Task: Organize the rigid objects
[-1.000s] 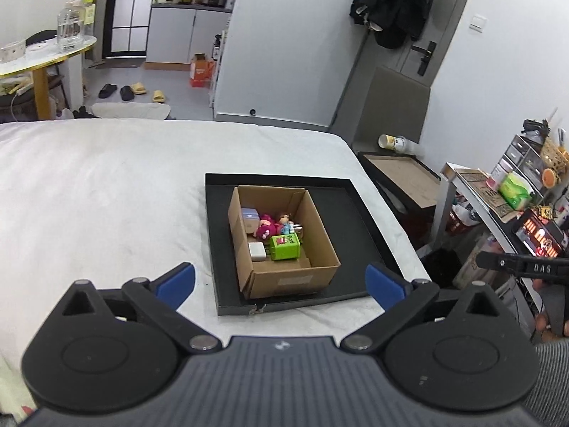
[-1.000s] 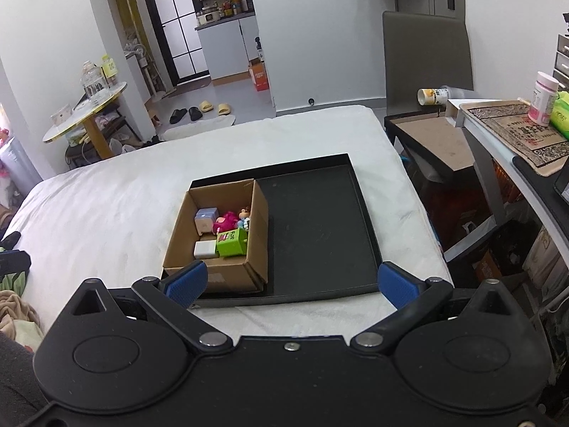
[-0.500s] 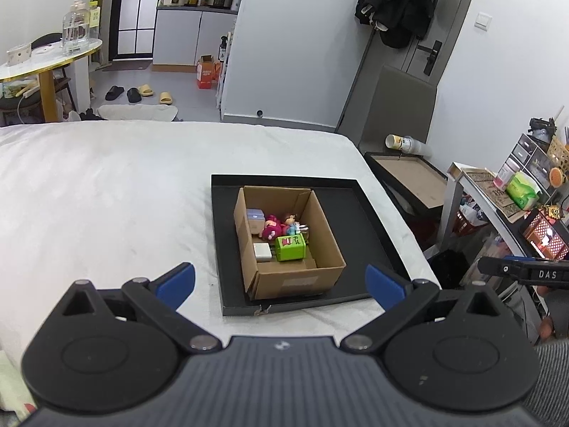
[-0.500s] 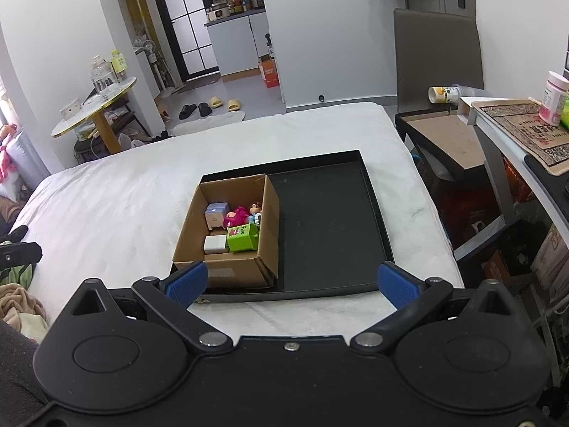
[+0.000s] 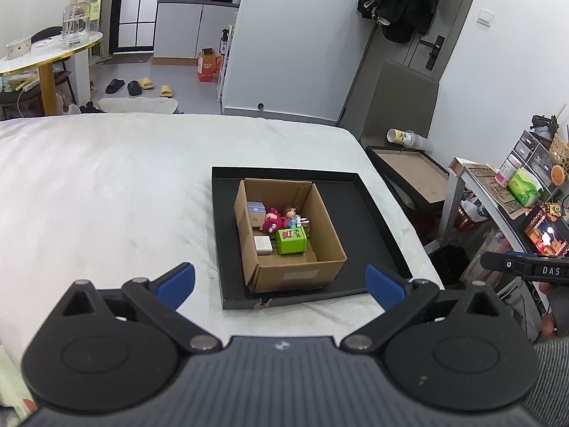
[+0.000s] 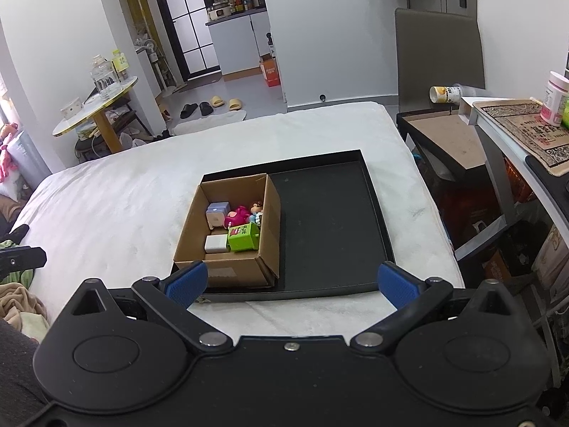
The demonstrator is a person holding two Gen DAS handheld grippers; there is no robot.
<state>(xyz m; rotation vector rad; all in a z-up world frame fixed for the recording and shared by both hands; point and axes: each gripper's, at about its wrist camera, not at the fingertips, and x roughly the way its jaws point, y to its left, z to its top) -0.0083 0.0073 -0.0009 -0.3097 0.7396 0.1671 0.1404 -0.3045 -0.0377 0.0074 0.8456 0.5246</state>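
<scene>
A: What do we see from the left wrist view?

B: We see our left gripper (image 5: 279, 281) with its two blue fingers (image 5: 176, 280) spread wide apart, holding nothing. It hangs above the near edge of the big bed with the white cover (image 5: 106, 192).

A: And the things to tidy?

B: A flat black square tray (image 5: 377, 220) lies on the bed. An open brown cardboard box (image 5: 295, 274) stands in the tray, on its left side. In the box we see a bright green block with a face (image 5: 291, 241), a small white square plug (image 5: 263, 245) touching its left side, a pink stuffed toy (image 5: 272, 221), a little doll with brown hair (image 5: 291, 212) and a pale purple cube (image 5: 256, 211) at the back left.

A: Anything else there?

B: Far to the right we see a bit of the other black gripper (image 5: 526, 268).

A: Now the right wrist view?

B: Our right gripper (image 6: 290, 283) is wide apart too, with nothing between its blue fingers (image 6: 397, 284). It sits above the near edge of the bed (image 6: 106, 206). The tray (image 6: 330, 220) is in front of it, and the box (image 6: 234, 270) fills the tray's left part. The tray's right part is bare black.

A: And inside the box?

B: The green block (image 6: 243, 237) is just beside the white plug (image 6: 216, 243). The pink toy (image 6: 237, 216) and the purple cube (image 6: 217, 214) are behind them. The little doll (image 6: 256, 210) leans by the right wall of the box.
</scene>
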